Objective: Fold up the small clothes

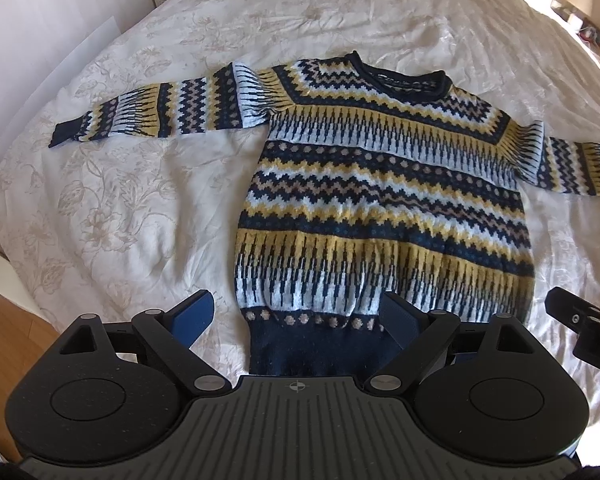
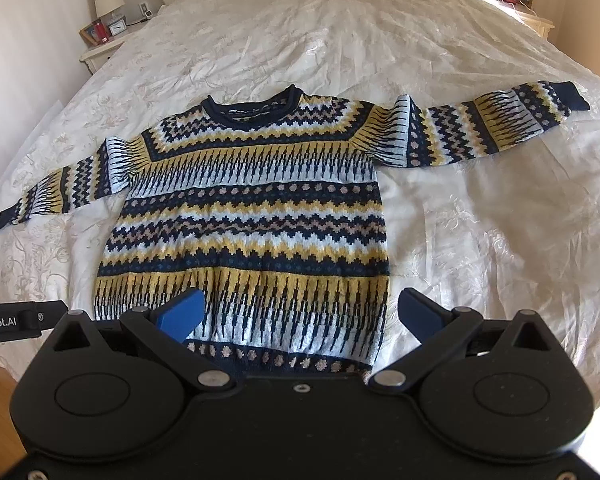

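Bedroom, daylight from the upper right. Wide bed with a cream floral-embossed quilt fills both views; quilt is rumpled in soft creases. Wooden floor strip shows at lower left of the left wrist view.

Knitted sweater in navy, mustard, white and tan zigzag bands lies flat on the quilt, front up, neck toward the top of the frame, navy ribbed hem toward the cameras. Both sleeves spread outward: in the left wrist view one sleeve reaches to mid-left, cuff at the far end, the other runs off the right edge. In the right wrist view the same sweater sits centre-left, its long sleeve stretching to the upper right, navy cuff at the tip.

Left gripper, black frame with blue pads, sits low centre over the hem; jaws spread wide, nothing between them but the hem's lower left part. Whether the pads touch the knit, cannot tell.

Right gripper likewise low centre, jaws wide apart, straddling the lower right part of the sweater body; one blue pad over the knit, the other over bare quilt beside the side seam. Holding nothing.

Cream bedside cabinet at upper left of the right wrist view, carrying a white-shaded lamp and a small clock.
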### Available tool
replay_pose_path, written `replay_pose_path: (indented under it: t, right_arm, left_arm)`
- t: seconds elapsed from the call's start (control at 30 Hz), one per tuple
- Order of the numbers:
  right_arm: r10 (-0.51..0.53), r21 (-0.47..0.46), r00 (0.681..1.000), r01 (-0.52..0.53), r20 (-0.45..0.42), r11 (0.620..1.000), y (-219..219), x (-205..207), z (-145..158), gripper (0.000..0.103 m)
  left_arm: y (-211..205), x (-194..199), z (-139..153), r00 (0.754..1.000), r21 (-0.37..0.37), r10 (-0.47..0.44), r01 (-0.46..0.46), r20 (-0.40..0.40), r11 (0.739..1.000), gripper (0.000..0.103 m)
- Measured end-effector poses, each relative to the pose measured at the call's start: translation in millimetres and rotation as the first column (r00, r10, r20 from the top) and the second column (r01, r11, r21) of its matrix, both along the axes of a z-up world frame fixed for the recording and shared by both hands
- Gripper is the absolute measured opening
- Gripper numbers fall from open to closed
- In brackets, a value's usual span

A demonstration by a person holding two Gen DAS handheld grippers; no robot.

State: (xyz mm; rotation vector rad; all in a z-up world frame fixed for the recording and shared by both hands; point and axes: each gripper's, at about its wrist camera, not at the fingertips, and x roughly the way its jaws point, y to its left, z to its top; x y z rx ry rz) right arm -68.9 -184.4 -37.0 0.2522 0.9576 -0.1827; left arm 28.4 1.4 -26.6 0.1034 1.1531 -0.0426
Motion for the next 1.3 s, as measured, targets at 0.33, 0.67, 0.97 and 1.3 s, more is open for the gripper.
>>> replay_pose_path:
  t: [0.33, 0.67, 0.97, 1.3]
  right_arm:
    - [-0.001, 0.011, 0.999, 0.002, -0.044, 1.000, 1, 22, -13, 0.102]
    - [-0.036, 0.065, 0.996, 0.042, -0.080, 0.997, -6, 53, -27, 0.102]
    - [-0.096, 0.174, 0.990, 0.112, -0.101, 0.978, -25, 79, -38, 0.102]
    - [-0.101, 0.281, 0.991, 0.121, -0.085, 0.952, -76, 95, -42, 0.102]
  left_arm:
    - [-1, 24, -14, 0.999, 0.009, -0.015, 0.015, -0.044, 1.000, 0.090]
    - [-7, 67, -24, 0.996, 0.026, -0.060, 0.062, -0.066, 0.998, 0.090]
    - [-26, 101, -32, 0.987, 0.024, -0.145, 0.146, -0.065, 0.989, 0.090]
    - [-55, 132, -12, 0.987, -0.048, -0.148, 0.151, 0.064, 0.987, 0.090]
